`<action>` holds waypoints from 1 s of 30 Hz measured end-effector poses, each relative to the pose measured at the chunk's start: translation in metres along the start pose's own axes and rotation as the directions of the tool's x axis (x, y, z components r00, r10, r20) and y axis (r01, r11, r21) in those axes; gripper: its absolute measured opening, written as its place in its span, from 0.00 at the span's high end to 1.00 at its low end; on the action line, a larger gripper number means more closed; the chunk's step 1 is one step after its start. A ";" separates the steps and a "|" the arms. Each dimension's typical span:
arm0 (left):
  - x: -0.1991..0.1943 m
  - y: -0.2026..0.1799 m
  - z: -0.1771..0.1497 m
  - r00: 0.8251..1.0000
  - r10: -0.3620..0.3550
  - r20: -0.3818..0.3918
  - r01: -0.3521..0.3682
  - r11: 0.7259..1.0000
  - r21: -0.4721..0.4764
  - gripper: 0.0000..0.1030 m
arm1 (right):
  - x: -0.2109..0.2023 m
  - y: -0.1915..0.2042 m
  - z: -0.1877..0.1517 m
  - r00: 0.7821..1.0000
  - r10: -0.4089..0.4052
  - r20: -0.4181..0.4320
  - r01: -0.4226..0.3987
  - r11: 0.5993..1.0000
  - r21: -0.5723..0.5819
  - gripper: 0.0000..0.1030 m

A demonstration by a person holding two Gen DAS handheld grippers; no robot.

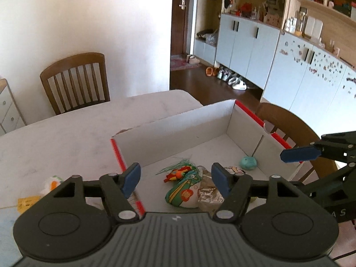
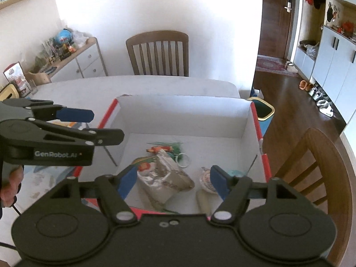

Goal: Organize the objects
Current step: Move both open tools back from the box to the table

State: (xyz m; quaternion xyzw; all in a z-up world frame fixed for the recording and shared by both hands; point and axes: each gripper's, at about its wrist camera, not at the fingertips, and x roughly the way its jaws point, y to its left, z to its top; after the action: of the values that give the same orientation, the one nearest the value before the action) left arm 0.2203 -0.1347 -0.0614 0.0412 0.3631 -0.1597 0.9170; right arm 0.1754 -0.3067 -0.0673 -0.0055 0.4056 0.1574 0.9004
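A white cardboard box (image 1: 178,129) with red edges stands on the pale table (image 1: 66,133). Inside lie a green and orange snack bag (image 1: 182,192), a silver foil bag (image 1: 209,194), an orange toy with green strings (image 1: 178,172) and a teal round piece (image 1: 248,162). My left gripper (image 1: 175,175) hovers open over the box's near left corner, with nothing between its blue pads. My right gripper (image 2: 172,178) hangs open above the foil bag (image 2: 164,180), not touching it. Beside that bag are a key ring (image 2: 183,159), a round white item (image 2: 205,181) and a cream tube (image 2: 202,201).
A small white and orange item (image 1: 52,183) and a yellow tag (image 1: 26,203) lie on the table left of the box. Wooden chairs stand at the far side (image 2: 158,53) and the right side (image 2: 311,166). A yellow-rimmed bin (image 2: 263,110) sits on the floor beyond.
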 end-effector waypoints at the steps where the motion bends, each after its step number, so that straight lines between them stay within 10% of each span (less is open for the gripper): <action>1: -0.005 0.003 -0.001 1.000 -0.003 0.006 0.003 1.000 -0.003 0.30 | -0.002 0.003 0.000 1.000 0.004 0.004 -0.004 1.000 0.004 0.28; 15: -0.053 0.063 -0.026 0.999 -0.020 0.049 0.023 0.998 -0.062 0.21 | -0.017 0.063 -0.001 0.996 0.019 0.093 -0.026 0.997 0.071 0.06; 30: -0.085 0.161 -0.060 0.998 0.005 0.066 0.004 0.990 -0.144 0.08 | -0.004 0.141 -0.002 0.993 0.013 0.114 -0.028 0.992 0.126 0.04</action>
State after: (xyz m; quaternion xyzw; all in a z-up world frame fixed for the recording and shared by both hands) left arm 0.1746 0.0517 -0.0544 -0.0303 0.3432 -0.1340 0.9291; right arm 0.1312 -0.1736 -0.0489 0.0652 0.3635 0.1405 0.9186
